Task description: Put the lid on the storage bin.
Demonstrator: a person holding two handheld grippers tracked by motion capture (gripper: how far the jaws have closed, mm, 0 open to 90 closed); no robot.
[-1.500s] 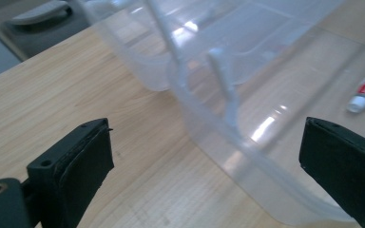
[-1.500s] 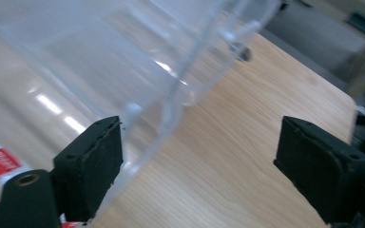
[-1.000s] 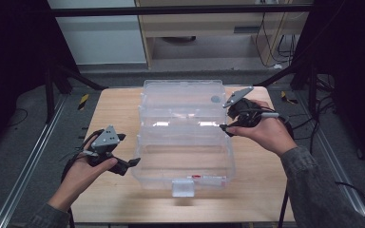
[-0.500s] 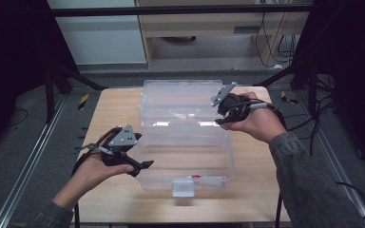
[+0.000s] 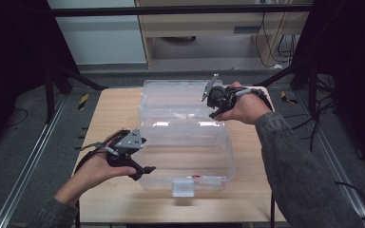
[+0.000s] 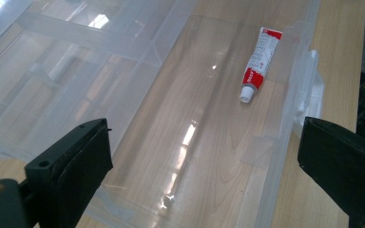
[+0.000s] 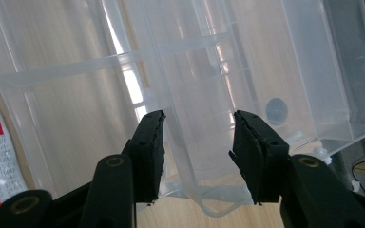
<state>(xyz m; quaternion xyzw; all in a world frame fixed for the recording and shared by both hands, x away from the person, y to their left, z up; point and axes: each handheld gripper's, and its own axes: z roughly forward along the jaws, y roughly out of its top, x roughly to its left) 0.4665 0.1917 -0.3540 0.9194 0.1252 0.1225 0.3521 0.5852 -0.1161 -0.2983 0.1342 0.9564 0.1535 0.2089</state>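
A clear plastic storage box (image 5: 185, 152) sits open in the middle of the wooden table (image 5: 109, 109), its lid (image 5: 176, 97) thrown back on the far side. Inside the box, a red-and-white tube (image 6: 259, 59) lies flat on the floor, close to the front wall and its latch (image 5: 183, 186).

The left gripper (image 5: 140, 161) is at the box's left wall, near the front corner, jaws spread wide with nothing between them; in the left gripper view they frame the box floor, the tube lying well beyond them.

Over at the lid's right edge, the right gripper (image 5: 210, 105) points in across the plastic. Its jaws have just been closing and now stand half-narrowed, with the lid's rounded rim (image 7: 204, 190) between the pads (image 7: 152, 147). There's a gap on each side, so no pinch on it.
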